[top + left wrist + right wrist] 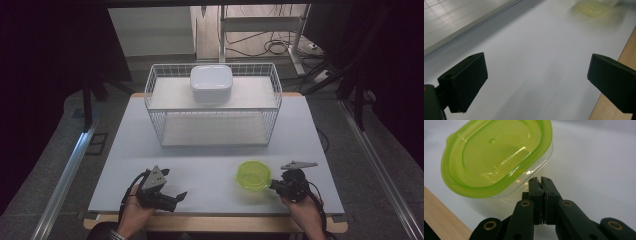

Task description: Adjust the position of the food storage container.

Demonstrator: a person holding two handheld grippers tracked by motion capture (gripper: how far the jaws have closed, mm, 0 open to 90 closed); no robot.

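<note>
I am working at a pale surface (210,165) whose far half is carrying a white wire basket (214,107), sitting at about twelve o'clock from me, with a white lidded box (210,83) resting on its upper shelf. My left hand (134,212) is coming in at seven o'clock, wrist low near the surface's wooden front edge, tipping my left tongs (181,196) over towards three o'clock. Their jaws are standing wide apart and gripping nothing, with bare surface showing between them in the left gripper view. My right hand (306,212) is coming in at five o'clock, pointing my right tongs (272,185) towards nine o'clock. In the right gripper view (540,180) their jaws are pressing together, tip against tip, with nothing between them, just beside the container (254,176). That container is sitting near the surface's front edge at about one o'clock from me, between my two hands and closer to the right. It is a clear tub under a translucent lime-green lid, roundish, with a raised rim and a small dimple at its centre.
</note>
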